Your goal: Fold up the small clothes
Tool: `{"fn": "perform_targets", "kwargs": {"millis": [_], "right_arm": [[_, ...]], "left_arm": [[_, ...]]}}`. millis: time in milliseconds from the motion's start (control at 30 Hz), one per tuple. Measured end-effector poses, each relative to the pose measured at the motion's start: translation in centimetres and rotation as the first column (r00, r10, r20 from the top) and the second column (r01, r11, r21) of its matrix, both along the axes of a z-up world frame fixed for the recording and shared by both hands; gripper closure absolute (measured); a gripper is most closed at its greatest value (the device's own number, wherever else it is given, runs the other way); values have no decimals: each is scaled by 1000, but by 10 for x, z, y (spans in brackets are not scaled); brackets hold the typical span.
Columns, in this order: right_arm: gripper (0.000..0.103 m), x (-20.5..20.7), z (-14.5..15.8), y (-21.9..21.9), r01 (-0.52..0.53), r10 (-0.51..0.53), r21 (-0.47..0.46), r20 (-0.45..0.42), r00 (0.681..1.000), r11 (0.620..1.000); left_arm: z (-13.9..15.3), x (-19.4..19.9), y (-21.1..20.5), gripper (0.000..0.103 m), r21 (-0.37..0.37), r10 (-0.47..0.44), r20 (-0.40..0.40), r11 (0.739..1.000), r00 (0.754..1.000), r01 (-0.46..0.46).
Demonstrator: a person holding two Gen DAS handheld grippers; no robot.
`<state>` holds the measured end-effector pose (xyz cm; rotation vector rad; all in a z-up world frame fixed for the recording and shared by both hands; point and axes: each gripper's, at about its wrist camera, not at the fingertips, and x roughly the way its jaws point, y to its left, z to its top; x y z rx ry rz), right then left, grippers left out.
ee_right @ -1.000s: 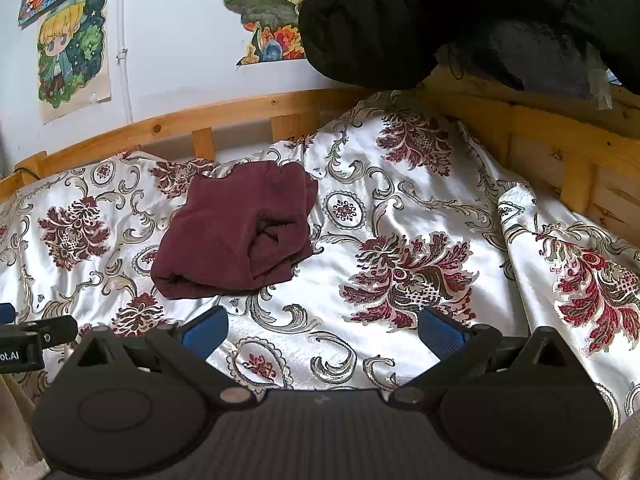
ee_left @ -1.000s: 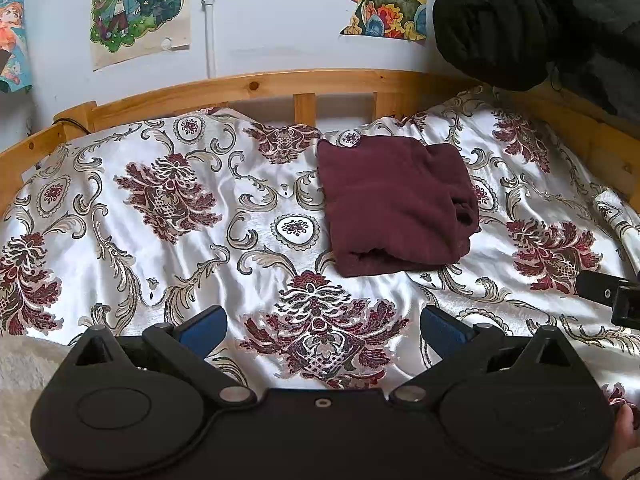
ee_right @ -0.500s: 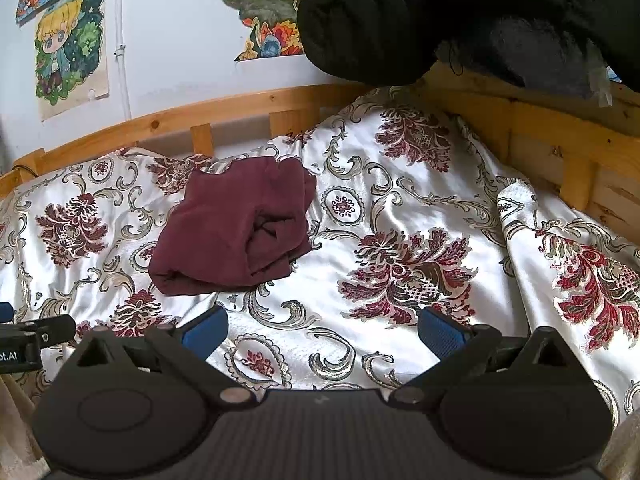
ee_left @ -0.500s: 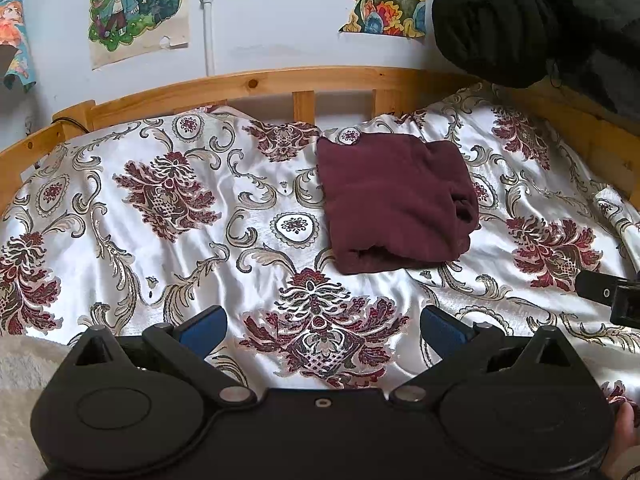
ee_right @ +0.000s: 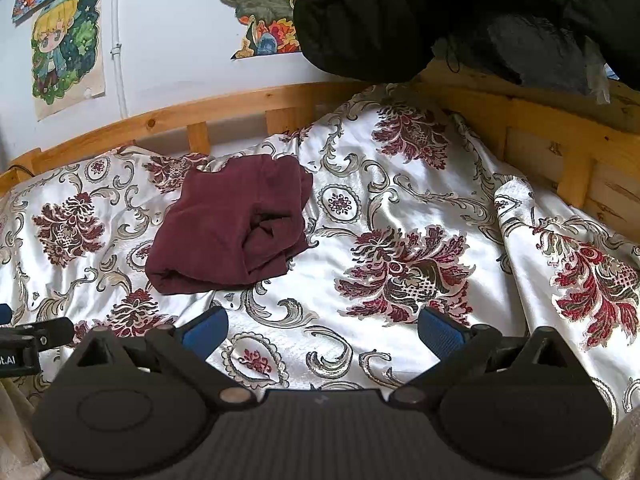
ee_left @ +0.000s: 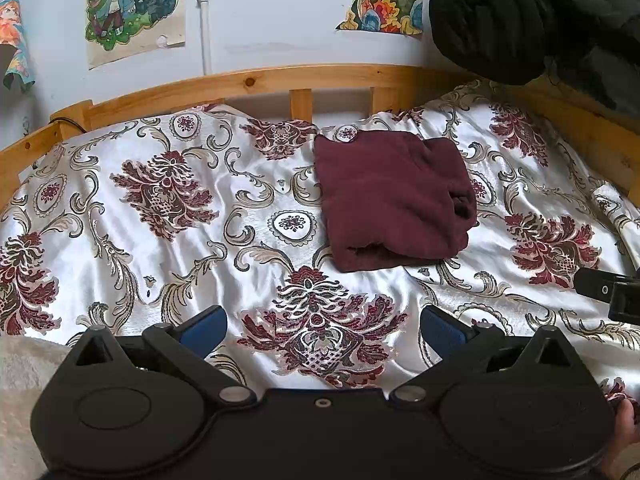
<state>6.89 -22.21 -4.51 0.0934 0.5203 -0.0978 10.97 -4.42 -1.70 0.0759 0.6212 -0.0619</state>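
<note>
Legible writing: only a partial white marking, "ot.AI", on the black body at the left edge of the right wrist view. A maroon garment, soft knit, lies folded into a rough rectangle on a glossy satin bedspread with dark red floral and scroll patterns, near the pine bed rail. The left gripper and right gripper both show blue-padded jaws spread apart, empty, well short of the garment. Cartoon posters hang on the wall; a black quilted coat hangs upper right.

The black jacket runs off the frame's top-right edge.
</note>
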Motion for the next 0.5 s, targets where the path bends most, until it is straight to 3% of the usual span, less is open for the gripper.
{"fn": "perform_targets", "kwargs": {"millis": [500], "right_arm": [[0,1,-1,0,4,-4,1,-6,1000,1000]], "left_arm": [[-1,2,2,1,15,11,-12,1000,1000,-10]]}}
